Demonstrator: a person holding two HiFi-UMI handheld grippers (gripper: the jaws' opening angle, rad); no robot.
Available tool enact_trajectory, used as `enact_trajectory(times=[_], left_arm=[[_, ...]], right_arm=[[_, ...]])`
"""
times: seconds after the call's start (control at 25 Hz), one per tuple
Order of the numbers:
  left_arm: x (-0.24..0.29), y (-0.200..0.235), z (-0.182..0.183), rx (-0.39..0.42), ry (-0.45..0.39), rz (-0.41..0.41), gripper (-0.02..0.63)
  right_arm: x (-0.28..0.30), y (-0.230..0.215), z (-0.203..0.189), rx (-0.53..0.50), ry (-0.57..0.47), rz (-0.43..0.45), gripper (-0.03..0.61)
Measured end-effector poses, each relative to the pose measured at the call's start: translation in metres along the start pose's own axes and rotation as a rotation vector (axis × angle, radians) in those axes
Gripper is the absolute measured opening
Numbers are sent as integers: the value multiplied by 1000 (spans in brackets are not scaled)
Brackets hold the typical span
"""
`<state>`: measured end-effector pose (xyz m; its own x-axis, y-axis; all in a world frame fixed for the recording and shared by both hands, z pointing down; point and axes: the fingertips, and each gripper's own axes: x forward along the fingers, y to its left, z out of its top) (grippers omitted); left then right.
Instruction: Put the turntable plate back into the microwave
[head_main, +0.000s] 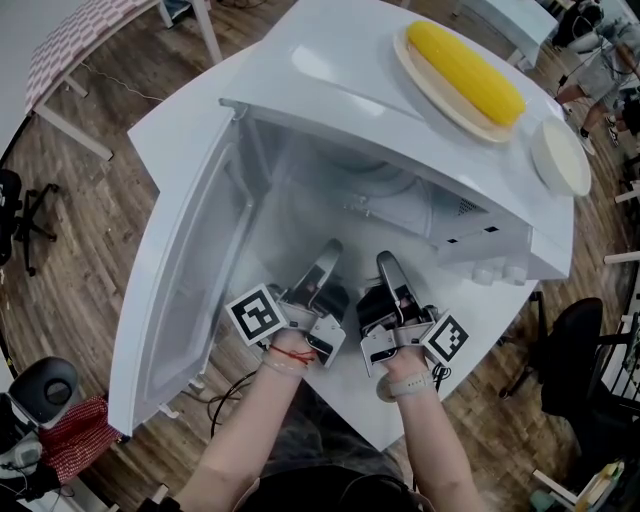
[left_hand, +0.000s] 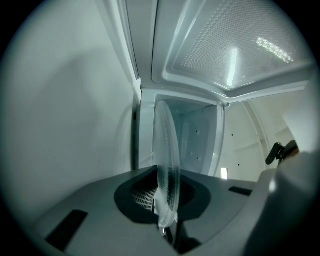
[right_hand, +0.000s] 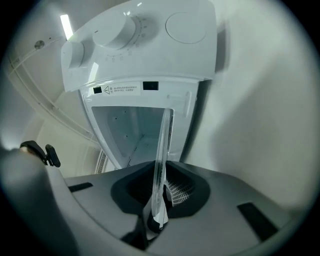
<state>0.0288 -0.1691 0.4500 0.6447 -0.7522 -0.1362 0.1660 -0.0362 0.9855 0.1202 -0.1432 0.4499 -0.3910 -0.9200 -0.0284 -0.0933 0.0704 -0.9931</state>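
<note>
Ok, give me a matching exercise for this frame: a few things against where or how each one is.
Things:
1. turntable plate
2. microwave door
3. corn

States:
A. yellow, lying on a dish atop the microwave
B. swung open
C. edge clamped by the left gripper and the right gripper

Pairs: 1-C, 2-B, 3-A.

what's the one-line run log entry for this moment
left gripper: shut on turntable plate | right gripper: shut on turntable plate | microwave door: open
</note>
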Motion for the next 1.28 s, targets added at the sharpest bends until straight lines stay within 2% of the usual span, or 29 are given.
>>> enact_trajectory(times=[0.76, 1.0, 1.28], left_arm=[[15, -1, 8, 2, -20, -9, 35], [19, 1, 7, 56, 5, -5, 35], [17, 1, 5, 39, 10, -12, 37]], right_arm=[[11, 1, 11, 28, -35, 12, 44], [12, -8, 13, 73, -53, -11, 44], [13, -10, 18, 86, -66, -9, 44]])
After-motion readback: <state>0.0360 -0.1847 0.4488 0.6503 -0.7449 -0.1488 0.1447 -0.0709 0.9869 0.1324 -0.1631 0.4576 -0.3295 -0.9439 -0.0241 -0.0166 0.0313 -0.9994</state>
